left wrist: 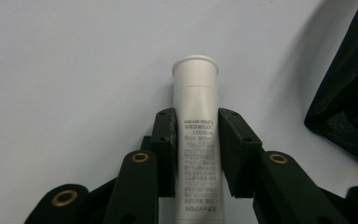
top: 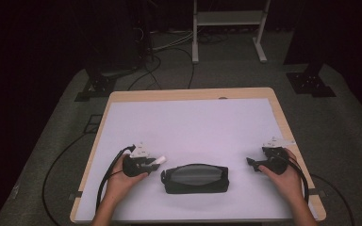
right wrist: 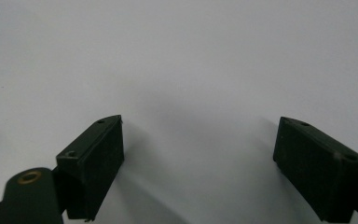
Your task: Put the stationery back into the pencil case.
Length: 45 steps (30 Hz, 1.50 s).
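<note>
table (top: 122,101): white mat, bare at far end | pouch (top: 196,179): black, near edge, between the hands; its opening is probably a zip, too dim to tell | left gripper (top: 152,161): clamped on white tube (left wrist: 196,135) just left of pouch; keep squeeze light, cap leading | right gripper (right wrist: 198,154): jaws wide, nothing between | tube's lower end cut off

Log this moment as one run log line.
left gripper: shut on white tube | right gripper: open, empty | black pouch: on table, between grippers
</note>
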{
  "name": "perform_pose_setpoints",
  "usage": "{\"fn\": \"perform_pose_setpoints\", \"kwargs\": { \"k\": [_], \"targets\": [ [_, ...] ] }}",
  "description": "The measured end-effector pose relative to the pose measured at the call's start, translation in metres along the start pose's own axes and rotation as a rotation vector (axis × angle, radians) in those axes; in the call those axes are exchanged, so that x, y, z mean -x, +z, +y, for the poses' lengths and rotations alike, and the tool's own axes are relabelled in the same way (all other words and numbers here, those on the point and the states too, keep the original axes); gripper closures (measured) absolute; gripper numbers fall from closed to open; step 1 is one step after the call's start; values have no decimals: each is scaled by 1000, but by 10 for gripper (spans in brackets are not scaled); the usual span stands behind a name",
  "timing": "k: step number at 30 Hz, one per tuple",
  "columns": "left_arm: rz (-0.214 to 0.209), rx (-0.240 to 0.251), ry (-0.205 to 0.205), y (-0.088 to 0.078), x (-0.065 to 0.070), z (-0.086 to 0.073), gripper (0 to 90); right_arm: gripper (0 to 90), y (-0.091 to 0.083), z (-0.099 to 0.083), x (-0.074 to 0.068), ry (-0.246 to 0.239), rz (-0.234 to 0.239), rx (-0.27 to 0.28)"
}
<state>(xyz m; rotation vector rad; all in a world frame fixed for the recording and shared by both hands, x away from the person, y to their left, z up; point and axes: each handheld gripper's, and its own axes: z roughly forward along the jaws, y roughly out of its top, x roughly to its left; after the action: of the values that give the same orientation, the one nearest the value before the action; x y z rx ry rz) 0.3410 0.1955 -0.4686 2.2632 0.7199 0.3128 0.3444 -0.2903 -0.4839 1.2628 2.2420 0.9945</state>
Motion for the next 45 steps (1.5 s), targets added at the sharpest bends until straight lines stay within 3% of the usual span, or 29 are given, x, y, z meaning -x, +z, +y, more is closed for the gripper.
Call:
{"fn": "perform_pose_setpoints", "kwargs": {
  "k": [8,25,30,36,45],
  "targets": [
    [-7,0,-9,-2,0,1,687,148,0,0,0,0,0,0],
    [-36,63,-23,-17,3,3,709,148,0,0,0,0,0,0],
    [-31,24,2,-15,4,3,709,148,0,0,0,0,0,0],
    [-37,22,2,-14,4,3,709,148,0,0,0,0,1,0],
    [-38,65,-6,-24,4,4,709,148,0,0,0,0,0,0]
  ]
}}
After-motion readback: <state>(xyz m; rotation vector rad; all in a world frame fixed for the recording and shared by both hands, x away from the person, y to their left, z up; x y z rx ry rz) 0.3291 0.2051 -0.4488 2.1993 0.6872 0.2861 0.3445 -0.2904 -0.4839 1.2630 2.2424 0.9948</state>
